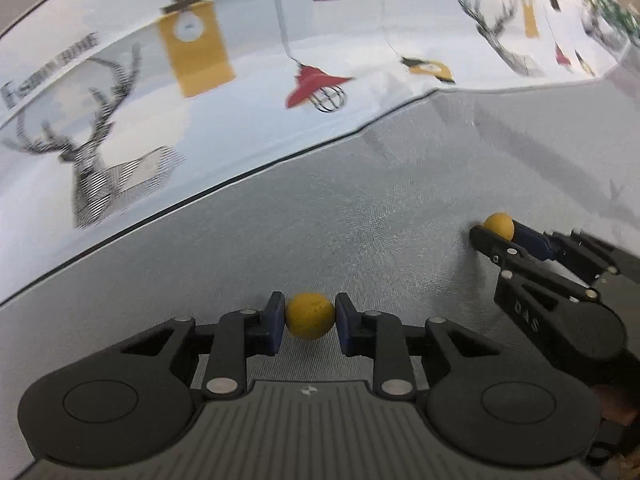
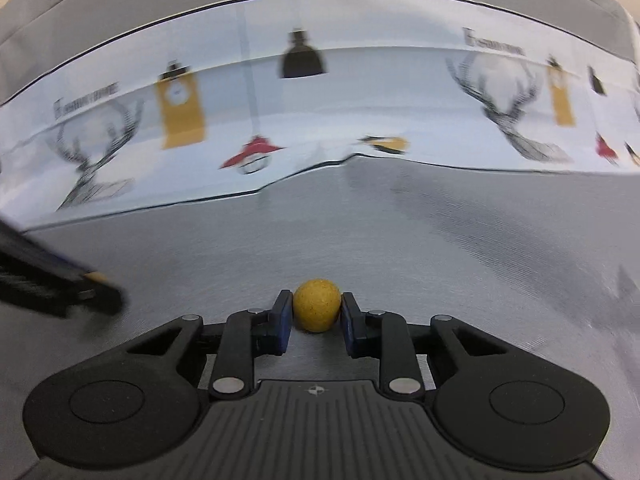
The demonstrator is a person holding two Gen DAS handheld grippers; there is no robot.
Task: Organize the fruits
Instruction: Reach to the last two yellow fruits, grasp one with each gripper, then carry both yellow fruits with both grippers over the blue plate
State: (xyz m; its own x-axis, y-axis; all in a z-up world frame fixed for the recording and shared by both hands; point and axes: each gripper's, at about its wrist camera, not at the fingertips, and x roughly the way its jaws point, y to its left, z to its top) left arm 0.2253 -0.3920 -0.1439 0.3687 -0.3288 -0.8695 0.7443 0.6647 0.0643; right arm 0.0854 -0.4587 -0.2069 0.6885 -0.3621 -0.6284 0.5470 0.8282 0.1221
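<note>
A small round yellow fruit [image 1: 310, 315] sits between the blue pads of my left gripper [image 1: 310, 320], which is shut on it just above the grey cloth. In the same view, at the right, my right gripper [image 1: 496, 232] pinches a second yellow fruit [image 1: 498, 225]. The right wrist view shows that second yellow fruit [image 2: 317, 305] squeezed between the blue pads of my right gripper [image 2: 317, 314], low over the grey cloth. A blurred part of my left gripper [image 2: 96, 284] shows at the left edge there, its fruit barely visible.
A grey cloth [image 1: 360, 208] covers the near surface. Behind it lies a white printed cloth [image 1: 240, 112] with deer heads, yellow clocks and red lamps; its black-lined edge [image 2: 304, 172] runs across the view. A greenish object [image 1: 616, 12] sits blurred at the far right.
</note>
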